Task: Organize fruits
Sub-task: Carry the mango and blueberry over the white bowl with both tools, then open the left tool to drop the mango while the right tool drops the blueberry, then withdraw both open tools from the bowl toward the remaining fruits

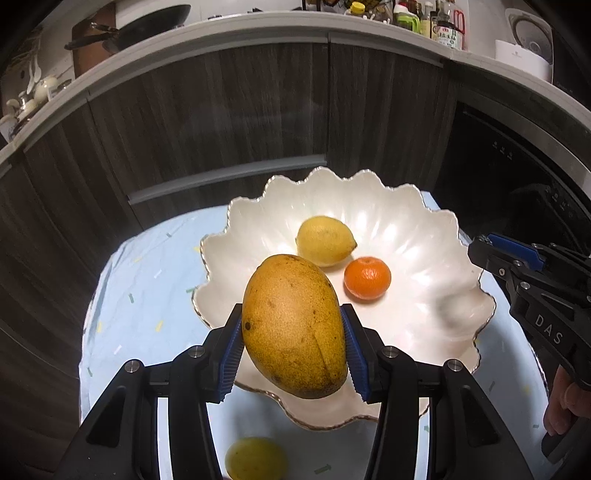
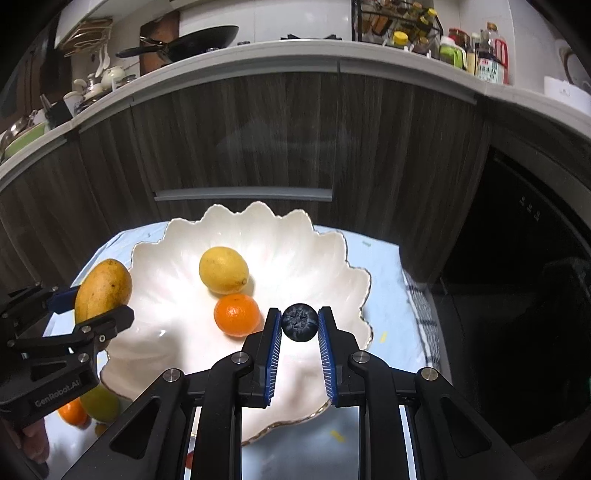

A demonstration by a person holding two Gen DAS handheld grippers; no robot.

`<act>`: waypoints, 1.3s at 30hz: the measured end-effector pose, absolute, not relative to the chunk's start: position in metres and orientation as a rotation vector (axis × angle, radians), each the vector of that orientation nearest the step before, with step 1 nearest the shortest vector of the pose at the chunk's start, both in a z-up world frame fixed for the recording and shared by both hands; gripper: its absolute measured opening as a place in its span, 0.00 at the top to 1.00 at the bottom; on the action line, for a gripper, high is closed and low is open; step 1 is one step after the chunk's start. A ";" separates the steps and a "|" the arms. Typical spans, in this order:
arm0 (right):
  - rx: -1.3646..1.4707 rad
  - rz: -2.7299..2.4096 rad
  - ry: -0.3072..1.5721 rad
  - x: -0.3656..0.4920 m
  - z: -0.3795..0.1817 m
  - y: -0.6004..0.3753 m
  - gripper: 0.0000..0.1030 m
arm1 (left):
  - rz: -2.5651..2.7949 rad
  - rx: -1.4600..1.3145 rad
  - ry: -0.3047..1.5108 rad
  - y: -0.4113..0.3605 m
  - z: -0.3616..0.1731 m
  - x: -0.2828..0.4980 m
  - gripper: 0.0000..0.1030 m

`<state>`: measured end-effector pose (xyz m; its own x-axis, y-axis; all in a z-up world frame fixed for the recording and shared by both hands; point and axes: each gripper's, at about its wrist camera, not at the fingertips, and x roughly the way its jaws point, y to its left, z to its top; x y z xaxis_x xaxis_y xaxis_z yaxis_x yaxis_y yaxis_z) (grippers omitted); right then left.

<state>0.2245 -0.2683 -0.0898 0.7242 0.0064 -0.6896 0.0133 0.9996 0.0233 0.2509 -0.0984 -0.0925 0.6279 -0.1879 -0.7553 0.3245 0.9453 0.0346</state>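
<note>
While the mango (image 1: pixel 293 325) sits clamped in the left gripper (image 1: pixel 293 345) at lower centre, over the near rim of the white bowl (image 1: pixel 424 240), the right gripper (image 2: pixel 300 325) pinches a blueberry (image 2: pixel 300 322) above the bowl's right side. A lemon (image 1: pixel 325 240) and a tangerine (image 1: pixel 367 277) already lie inside. Both fruits look ready to be lowered and released gently. Under the bowl is a pale blue cloth (image 1: pixel 147 266); dark cabinets (image 1: pixel 221 122) and a cluttered counter (image 1: pixel 258 29) fill the upper frame.

The right gripper (image 2: pixel 300 325) is pinching a blueberry (image 2: pixel 300 322) between its jaws, with the white bowl (image 2: pixel 177 295) lying beneath them
</note>
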 end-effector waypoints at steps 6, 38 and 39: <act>0.030 0.007 0.766 0.222 -0.093 -0.265 0.67 | -0.280 0.185 0.814 -0.097 -0.089 0.246 0.35; 0.015 -0.024 0.688 0.183 -0.054 -0.245 0.44 | -0.202 0.154 0.746 -0.061 -0.050 0.209 0.16; 0.015 -0.023 0.686 0.182 -0.054 -0.244 0.44 | -0.200 0.152 0.743 -0.059 -0.049 0.208 0.16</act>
<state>0.1816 -0.2438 -0.0536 0.7735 -0.0163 -0.6336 0.0259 0.9996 0.0059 0.2077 -0.0587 -0.0488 0.7186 -0.1262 -0.6839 0.2338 0.9700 0.0667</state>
